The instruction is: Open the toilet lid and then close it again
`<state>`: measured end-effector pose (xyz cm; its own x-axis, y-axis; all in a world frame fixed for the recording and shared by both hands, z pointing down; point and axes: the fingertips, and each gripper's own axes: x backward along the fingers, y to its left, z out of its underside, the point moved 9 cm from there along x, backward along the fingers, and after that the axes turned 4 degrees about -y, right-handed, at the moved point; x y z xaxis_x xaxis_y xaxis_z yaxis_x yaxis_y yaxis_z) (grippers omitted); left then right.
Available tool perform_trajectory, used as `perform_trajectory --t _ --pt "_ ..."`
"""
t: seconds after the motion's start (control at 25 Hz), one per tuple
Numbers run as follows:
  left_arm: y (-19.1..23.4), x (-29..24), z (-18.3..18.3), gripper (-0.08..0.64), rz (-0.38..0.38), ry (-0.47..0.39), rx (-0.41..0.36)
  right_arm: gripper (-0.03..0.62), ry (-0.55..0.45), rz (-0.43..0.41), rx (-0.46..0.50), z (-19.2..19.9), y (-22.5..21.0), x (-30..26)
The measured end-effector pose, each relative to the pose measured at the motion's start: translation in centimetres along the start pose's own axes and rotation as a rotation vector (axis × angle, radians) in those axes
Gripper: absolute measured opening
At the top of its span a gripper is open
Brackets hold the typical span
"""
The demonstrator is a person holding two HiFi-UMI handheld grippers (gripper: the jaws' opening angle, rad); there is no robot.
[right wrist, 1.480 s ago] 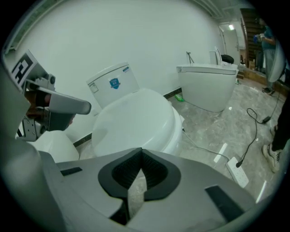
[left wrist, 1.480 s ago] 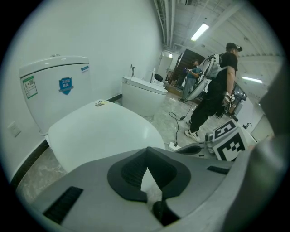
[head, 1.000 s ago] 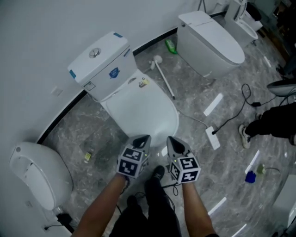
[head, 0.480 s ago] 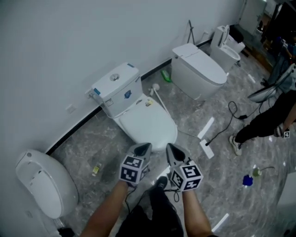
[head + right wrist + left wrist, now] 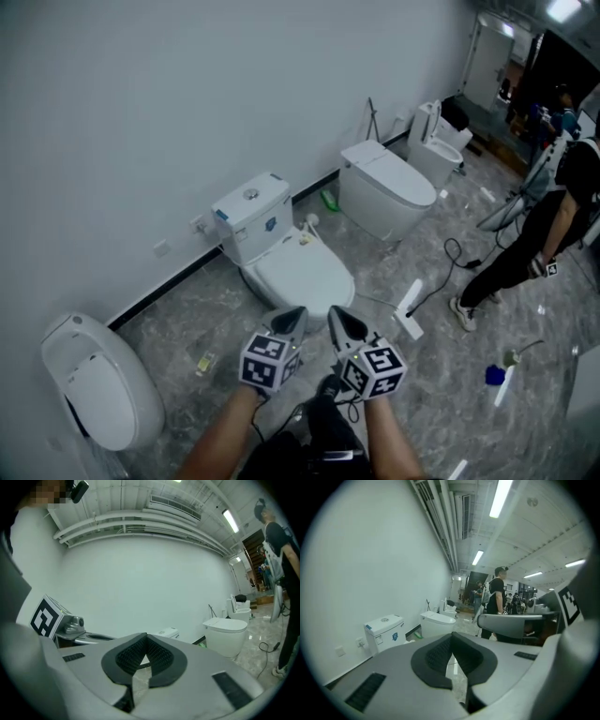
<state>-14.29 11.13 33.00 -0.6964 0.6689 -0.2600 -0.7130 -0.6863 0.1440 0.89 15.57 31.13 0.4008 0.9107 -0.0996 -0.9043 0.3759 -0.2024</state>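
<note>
The white toilet stands against the wall with its lid (image 5: 300, 272) down and flat; its tank (image 5: 251, 220) has a blue sticker. Both grippers hover in the air in front of the bowl, apart from it, side by side. My left gripper (image 5: 287, 322) is shut with nothing in it, its pads meeting at the tip (image 5: 451, 642). My right gripper (image 5: 341, 324) is shut and empty too, tips together (image 5: 146, 642). The tank (image 5: 384, 631) shows far off in the left gripper view and small (image 5: 165, 633) in the right gripper view.
A second toilet (image 5: 386, 197) and a third (image 5: 441, 141) stand further right along the wall, another (image 5: 98, 380) at the left. A toilet brush (image 5: 310, 225), green bottle (image 5: 329, 200), cable (image 5: 441, 272) and blue object (image 5: 494, 375) lie on the floor. A person (image 5: 534, 234) stands at right.
Both grippers have risen and drawn back from the toilet, still shut. The toilet looks smaller and farther now, and more of the room shows.
</note>
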Motion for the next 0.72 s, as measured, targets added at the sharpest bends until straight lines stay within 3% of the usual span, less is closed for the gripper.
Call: perform_trajectory --t 0.4,0.72 --pt "-4.8 7.4 -5.1 0.005 0.016 -0.113 -0.048 0.009 -0.114 -0.083 0.003 -5.3 6.7 5.9" --pt "-7.6 9.4 -8.4 0.005 0.019 -0.181 -0.086 0.008 -0.178 -0.094 0.045 -9.5 7.2 9.0"
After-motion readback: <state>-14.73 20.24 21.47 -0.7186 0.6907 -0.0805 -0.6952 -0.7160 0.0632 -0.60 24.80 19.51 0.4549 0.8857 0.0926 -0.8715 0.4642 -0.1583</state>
